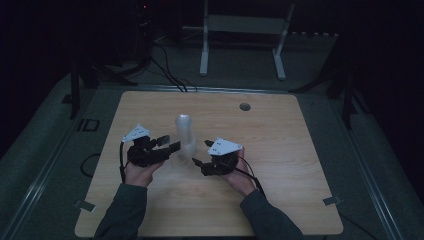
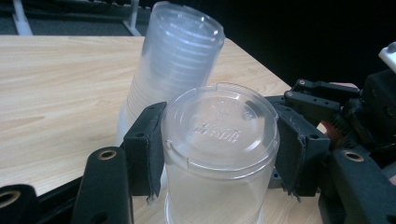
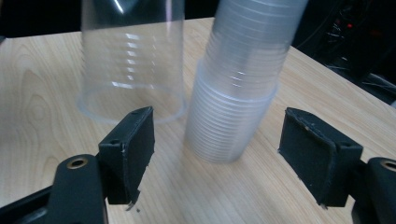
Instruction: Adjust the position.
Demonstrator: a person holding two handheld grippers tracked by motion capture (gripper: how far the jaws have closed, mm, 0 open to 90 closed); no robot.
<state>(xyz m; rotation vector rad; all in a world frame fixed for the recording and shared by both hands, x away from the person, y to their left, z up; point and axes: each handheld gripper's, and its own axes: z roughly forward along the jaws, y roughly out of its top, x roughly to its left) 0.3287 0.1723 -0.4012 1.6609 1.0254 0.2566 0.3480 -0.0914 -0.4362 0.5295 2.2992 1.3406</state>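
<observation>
Cup [image 2: 219, 154], upside down, clamped in left claw [image 2: 219, 149]; right claw [image 3: 233, 158] apart.

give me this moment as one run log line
left gripper: shut on single clear cup, upside down | right gripper: open, empty, facing cup stack | stack: inverted on table

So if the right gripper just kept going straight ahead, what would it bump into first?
Most likely the stack of cups. It stands straight ahead of the right gripper, whose open jaws have nothing between them. The single upside-down cup stands off to one side, so it would probably be missed.
</observation>
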